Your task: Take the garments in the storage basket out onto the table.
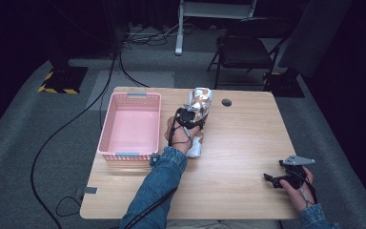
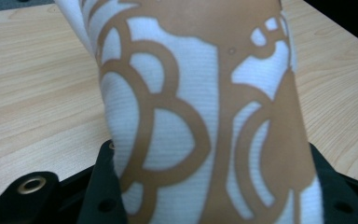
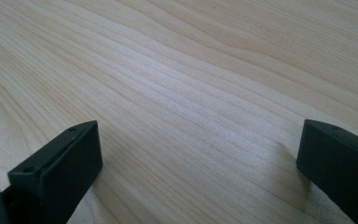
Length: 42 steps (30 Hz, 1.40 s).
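A long white cloth with a tan curved pattern (image 1: 201, 102) lies along the middle of the wooden table (image 1: 238, 143), just right of the pink basket (image 1: 131, 125). My left gripper (image 1: 188, 119) is over its middle and shut on it. In the left gripper view the ribbed cloth (image 2: 182, 93) bulges up between the two black jaws of the left gripper (image 2: 214, 179). My right gripper (image 1: 270, 179) rests low at the table's near right, open. Its jaws stand wide apart in the right gripper view (image 3: 196, 154), with bare wood between them.
The pink basket has nothing in it. A small black round cap (image 1: 226, 102) sits in the table top behind the cloth. A grey tab (image 1: 90, 190) marks the near left corner. A folding chair (image 1: 245, 47) and floor cables lie beyond the table.
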### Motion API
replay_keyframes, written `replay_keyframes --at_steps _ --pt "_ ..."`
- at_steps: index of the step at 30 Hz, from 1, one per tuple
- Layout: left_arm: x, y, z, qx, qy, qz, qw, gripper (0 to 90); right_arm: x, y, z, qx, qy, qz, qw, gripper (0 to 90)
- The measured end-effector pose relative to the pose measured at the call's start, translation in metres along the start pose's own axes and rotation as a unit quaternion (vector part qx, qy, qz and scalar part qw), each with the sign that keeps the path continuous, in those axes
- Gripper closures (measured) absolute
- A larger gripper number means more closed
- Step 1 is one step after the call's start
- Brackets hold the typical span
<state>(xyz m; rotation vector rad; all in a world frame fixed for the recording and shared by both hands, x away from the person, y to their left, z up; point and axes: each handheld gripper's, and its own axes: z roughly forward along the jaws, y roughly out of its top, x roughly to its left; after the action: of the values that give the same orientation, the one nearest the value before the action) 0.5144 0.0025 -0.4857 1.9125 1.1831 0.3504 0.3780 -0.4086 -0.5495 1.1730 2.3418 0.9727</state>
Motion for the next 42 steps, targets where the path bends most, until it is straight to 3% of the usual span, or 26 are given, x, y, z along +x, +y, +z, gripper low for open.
replay_keyframes --at_steps 34,42 --pt "-0.007 -0.022 0.041 0.058 -0.007 -0.006 0.9983 55.2 0.0 0.0 0.0 0.0 0.0 0.0 1.0 0.0" --pt "-0.008 -0.024 0.046 0.059 -0.011 -0.007 0.9982 45.6 0.0 0.0 0.0 0.0 0.0 0.0 1.0 0.0"
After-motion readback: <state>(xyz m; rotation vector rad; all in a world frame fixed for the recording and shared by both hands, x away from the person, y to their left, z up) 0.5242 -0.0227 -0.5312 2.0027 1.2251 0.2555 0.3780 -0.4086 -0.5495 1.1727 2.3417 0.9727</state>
